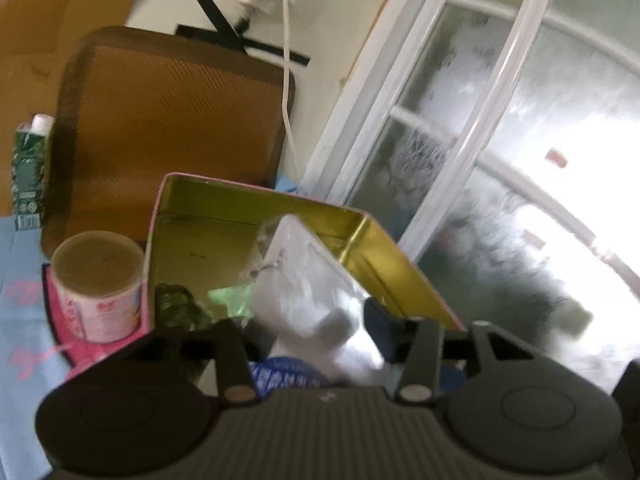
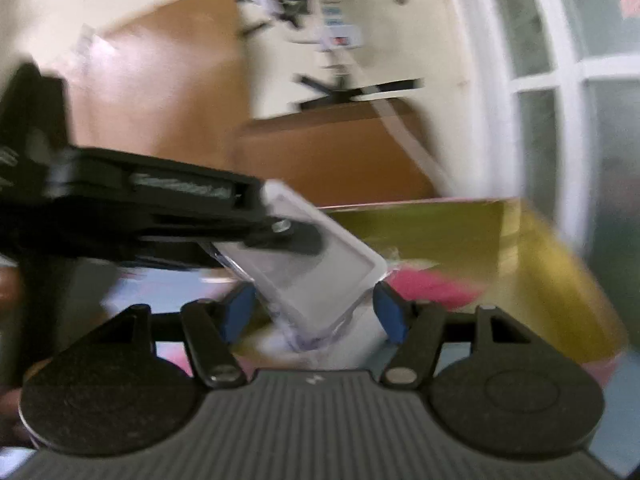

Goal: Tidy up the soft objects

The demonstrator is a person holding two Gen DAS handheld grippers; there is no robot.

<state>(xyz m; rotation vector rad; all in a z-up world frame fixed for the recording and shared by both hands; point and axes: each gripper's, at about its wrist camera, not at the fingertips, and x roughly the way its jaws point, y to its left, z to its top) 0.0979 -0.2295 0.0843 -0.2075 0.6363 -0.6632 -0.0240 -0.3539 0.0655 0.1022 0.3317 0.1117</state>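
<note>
A soft white packet in clear wrap (image 1: pixel 304 280) hangs tilted over an open tin box with a gold inside and a pink rim (image 1: pixel 208 232). My left gripper (image 1: pixel 306 324) has the packet between its fingers and looks shut on it. In the right wrist view the same packet (image 2: pixel 320 264) fills the gap between the blue pads (image 2: pixel 240 308) of my right gripper (image 2: pixel 314 308). The left gripper (image 2: pixel 280 216) comes in from the left and clamps the packet's upper end. The gold box (image 2: pixel 440 232) lies just behind. Both views are blurred.
A paper roll (image 1: pixel 98 284) stands on a pink lid (image 1: pixel 68 320) left of the box. Dark green crumpled stuff (image 1: pixel 180 308) lies in the box's near corner. A brown cushion (image 1: pixel 160 120) and a green carton (image 1: pixel 26 176) stand behind; a window (image 1: pixel 500 160) is at right.
</note>
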